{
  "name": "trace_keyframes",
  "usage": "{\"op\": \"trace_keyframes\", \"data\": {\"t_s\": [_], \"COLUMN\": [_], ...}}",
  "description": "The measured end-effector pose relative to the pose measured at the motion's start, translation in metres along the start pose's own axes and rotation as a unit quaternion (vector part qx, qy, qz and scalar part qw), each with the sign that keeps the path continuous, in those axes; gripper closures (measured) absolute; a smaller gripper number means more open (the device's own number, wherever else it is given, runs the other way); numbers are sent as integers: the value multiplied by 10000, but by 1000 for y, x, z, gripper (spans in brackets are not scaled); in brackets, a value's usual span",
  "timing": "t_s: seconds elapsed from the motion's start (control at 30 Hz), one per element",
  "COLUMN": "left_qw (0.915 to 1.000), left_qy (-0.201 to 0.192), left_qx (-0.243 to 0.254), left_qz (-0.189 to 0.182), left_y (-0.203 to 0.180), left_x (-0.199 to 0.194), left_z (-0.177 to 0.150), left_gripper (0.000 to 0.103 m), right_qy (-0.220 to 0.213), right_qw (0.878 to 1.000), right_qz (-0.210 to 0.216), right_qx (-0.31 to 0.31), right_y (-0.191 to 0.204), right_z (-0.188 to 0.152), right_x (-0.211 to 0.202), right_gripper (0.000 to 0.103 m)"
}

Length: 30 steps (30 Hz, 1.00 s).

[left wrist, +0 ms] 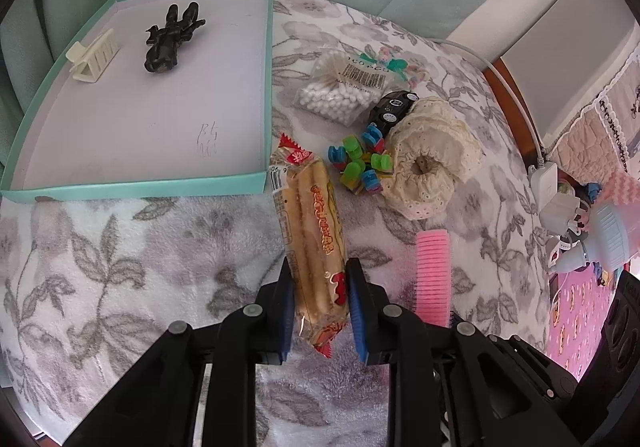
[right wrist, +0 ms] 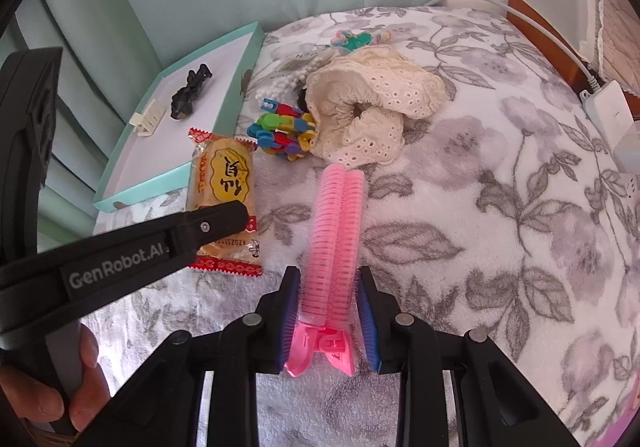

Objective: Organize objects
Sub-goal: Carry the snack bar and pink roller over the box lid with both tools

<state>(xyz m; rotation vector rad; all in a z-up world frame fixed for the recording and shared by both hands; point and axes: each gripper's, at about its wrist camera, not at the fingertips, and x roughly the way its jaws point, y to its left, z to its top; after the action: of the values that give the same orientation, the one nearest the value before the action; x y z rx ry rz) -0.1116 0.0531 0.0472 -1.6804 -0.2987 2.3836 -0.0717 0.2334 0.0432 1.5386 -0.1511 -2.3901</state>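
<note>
My left gripper (left wrist: 320, 283) is shut on a snack packet (left wrist: 310, 223), which lies along the floral blanket; the packet also shows in the right wrist view (right wrist: 226, 183) under the left gripper's finger (right wrist: 216, 225). My right gripper (right wrist: 329, 289) has its jaws around a pink hair roller clip (right wrist: 334, 231) lying on the blanket; the pads look just at its sides, and the clip also shows in the left wrist view (left wrist: 434, 275). A teal tray (left wrist: 160, 185) holds a black hair claw (left wrist: 168, 39) and a cream hair claw (left wrist: 94, 55).
A cotton swab bag (left wrist: 340, 87), a black toy car (left wrist: 390, 109), coloured small clips (left wrist: 360, 163) and a cream lace scrunchie (left wrist: 430, 159) lie right of the tray. A white power strip (right wrist: 612, 115) and cable run along the bed's right edge. Green curtain behind.
</note>
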Motion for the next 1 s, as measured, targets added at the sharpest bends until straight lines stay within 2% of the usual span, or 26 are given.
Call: {"op": "trace_keyframes", "data": {"t_s": [0.47, 1.0], "left_qw": [9997, 9988], "left_qy": [-170, -410], "left_qx": [-80, -246], "left_qz": [137, 42], "left_y": [6, 19], "left_x": [-26, -49], "left_z": [-13, -18], "left_gripper": [79, 79], "right_qy": [-135, -176], "right_qw": [9999, 9998], "right_qz": [12, -69], "right_qx": [37, -80], "right_y": [-2, 10], "right_z": [-3, 0], "right_x": [-20, -24], "right_gripper": [73, 73]}}
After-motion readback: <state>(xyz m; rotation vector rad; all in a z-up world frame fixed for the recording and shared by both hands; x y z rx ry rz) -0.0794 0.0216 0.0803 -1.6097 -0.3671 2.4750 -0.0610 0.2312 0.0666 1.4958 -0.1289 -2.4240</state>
